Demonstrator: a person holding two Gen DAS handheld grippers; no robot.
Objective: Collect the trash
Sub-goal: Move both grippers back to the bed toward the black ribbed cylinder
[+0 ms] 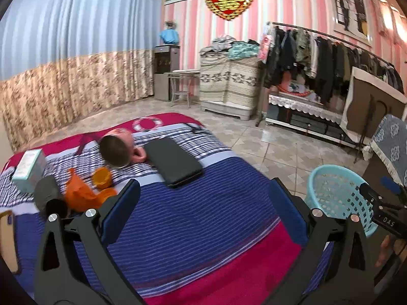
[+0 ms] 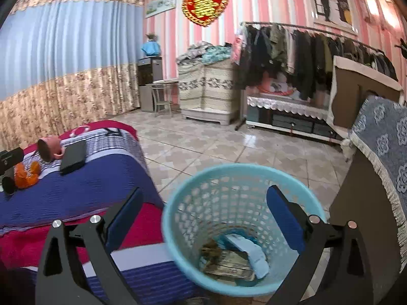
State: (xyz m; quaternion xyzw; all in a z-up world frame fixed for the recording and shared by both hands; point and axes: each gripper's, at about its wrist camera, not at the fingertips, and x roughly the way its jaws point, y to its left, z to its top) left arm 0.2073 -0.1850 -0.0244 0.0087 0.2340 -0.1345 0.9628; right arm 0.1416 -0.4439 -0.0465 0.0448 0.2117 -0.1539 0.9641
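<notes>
My right gripper (image 2: 204,192) is open above the light blue plastic basket (image 2: 229,169), with nothing between its fingers. Inside the basket lie a pale blue paper piece (image 2: 255,254) and a brownish wrapper (image 2: 229,264). My left gripper (image 1: 203,185) is open and empty over the striped bed cover (image 1: 193,223). Ahead of it to the left lie an orange plastic bag (image 1: 78,193), an orange jar (image 1: 101,176), a grey tube (image 1: 48,195) and a small pale box (image 1: 29,170). The basket (image 1: 330,169) stands on the floor to the bed's right.
A doll's head (image 1: 118,150) and a flat black case (image 1: 174,162) lie further up the bed. A cloth-covered cabinet (image 2: 381,152) stands to the right of the basket. A clothes rack (image 1: 318,50) and a low table (image 1: 302,106) line the far wall across a tiled floor (image 1: 267,142).
</notes>
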